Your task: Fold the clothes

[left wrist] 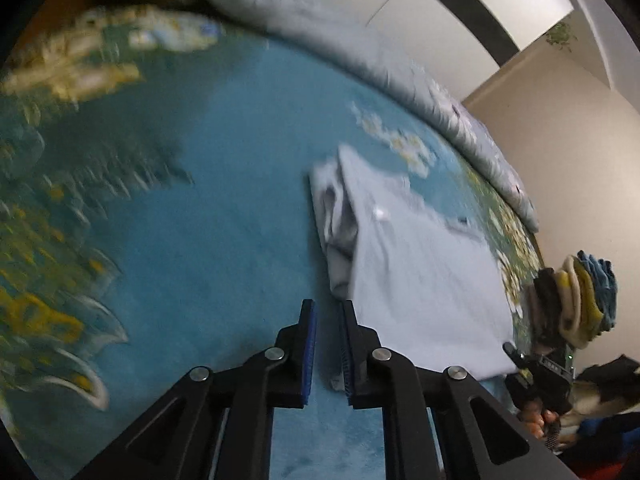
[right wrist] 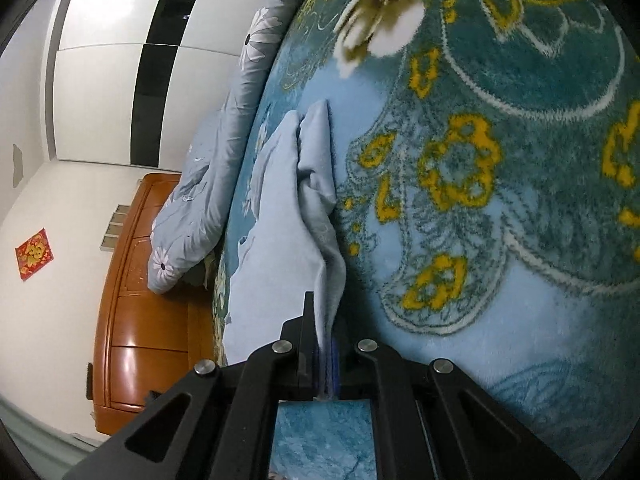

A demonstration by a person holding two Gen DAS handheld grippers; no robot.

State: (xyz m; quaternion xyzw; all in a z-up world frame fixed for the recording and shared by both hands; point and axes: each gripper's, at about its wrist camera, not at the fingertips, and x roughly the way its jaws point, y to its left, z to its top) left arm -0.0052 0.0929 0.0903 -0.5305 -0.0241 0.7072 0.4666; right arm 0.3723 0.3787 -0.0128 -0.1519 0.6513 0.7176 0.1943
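Observation:
A pale blue garment (left wrist: pixel 420 280) lies partly folded on the teal flowered blanket (left wrist: pixel 224 216), with bunched layers along its left edge. My left gripper (left wrist: pixel 328 308) hovers just left of its near edge. A narrow gap separates the blue pads, and only blanket shows through it. A scrap of pale cloth sits by the right pad's base. In the right wrist view my right gripper (right wrist: pixel 326 320) is shut on the near edge of the garment (right wrist: pixel 280 240), which stretches away from it. The hand holding that gripper (left wrist: pixel 536 420) shows at the garment's right corner.
A grey flowered duvet (right wrist: pixel 200 200) is heaped along the far side of the blanket (right wrist: pixel 500 240). A wooden cabinet (right wrist: pixel 140 300) stands beyond the bed by white walls. A stack of coloured cloth (left wrist: pixel 580 300) sits at the right edge of the left wrist view.

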